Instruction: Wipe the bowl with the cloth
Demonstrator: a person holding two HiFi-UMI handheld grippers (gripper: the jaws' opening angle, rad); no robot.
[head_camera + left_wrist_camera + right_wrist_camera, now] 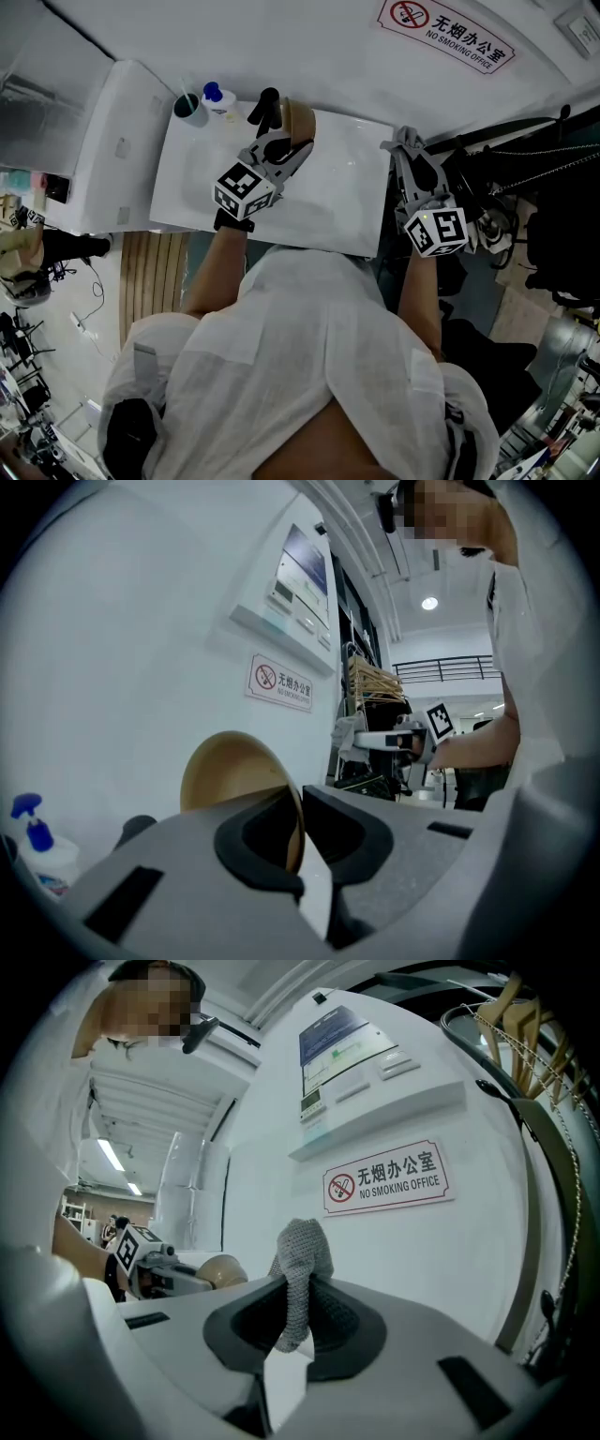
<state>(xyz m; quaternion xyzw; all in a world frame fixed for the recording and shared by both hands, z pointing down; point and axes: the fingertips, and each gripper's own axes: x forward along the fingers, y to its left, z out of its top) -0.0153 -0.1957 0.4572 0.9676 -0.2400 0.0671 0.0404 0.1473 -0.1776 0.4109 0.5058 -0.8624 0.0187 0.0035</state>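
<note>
Bowl (230, 771) pinched by rim in left gripper (302, 855), tipped up on edge. Cloth (302, 1246) clamped in right gripper (295, 1335). Bowl at nine o'clock from cloth, well apart.

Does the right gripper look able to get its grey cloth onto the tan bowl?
Probably yes: the left gripper holds the tan round bowl up by its rim, and nothing stands between it and the grey knitted cloth in the right gripper.

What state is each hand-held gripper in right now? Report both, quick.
Left hand-held gripper: closed on the rim of the bowl.
Right hand-held gripper: closed on the cloth.
</note>
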